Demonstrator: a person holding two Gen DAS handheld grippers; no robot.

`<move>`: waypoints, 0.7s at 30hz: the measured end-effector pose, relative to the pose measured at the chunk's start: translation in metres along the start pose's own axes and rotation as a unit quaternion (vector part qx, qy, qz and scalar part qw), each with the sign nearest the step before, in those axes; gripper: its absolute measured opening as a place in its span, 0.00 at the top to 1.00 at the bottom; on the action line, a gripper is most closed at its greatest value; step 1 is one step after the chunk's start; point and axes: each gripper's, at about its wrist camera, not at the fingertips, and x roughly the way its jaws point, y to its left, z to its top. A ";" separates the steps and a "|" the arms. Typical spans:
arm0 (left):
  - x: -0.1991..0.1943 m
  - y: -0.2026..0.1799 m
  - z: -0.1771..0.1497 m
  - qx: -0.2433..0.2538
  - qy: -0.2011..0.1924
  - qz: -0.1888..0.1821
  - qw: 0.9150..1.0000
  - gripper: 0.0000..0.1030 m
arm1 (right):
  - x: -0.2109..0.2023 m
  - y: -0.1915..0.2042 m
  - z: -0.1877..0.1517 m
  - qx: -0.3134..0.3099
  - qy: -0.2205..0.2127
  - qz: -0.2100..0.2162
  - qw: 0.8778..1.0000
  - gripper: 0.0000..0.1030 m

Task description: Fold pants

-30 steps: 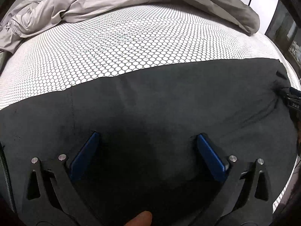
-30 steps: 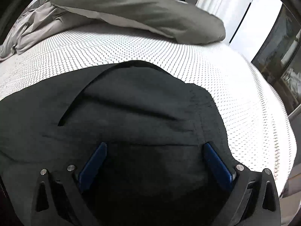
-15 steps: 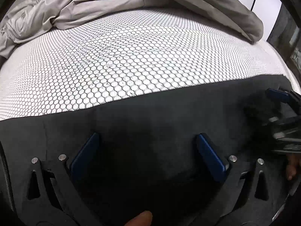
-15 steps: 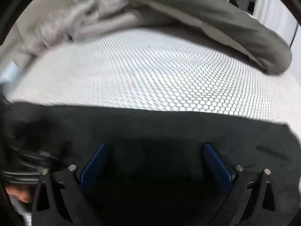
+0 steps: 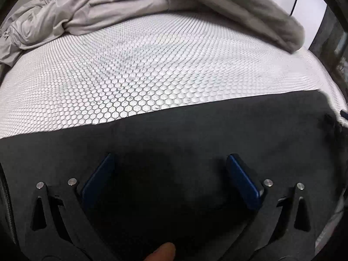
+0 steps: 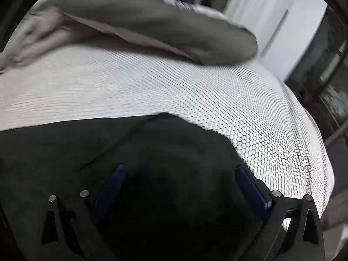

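While the left claw (image 5: 169, 174) hovered wide apart above the black pants (image 5: 195, 134) spread on the bed (image 5: 152, 76), the right claw (image 6: 180, 184), equally spread, hung over their corner; best pinch edges squarely before lifting.

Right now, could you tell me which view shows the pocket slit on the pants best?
The right wrist view: the slit runs diagonally across the pants there. The left wrist view shows only plain dark cloth of the pants, no slit.

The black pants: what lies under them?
The pants lie on a white honeycomb-patterned cover, visible beyond their edge. Whatever is directly beneath the cloth is covered and cannot be seen.
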 end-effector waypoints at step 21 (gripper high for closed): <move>-0.020 -0.021 -0.052 0.059 0.017 0.010 0.998 0.01 | -0.038 -0.008 -0.090 -0.001 0.005 0.032 0.999 0.01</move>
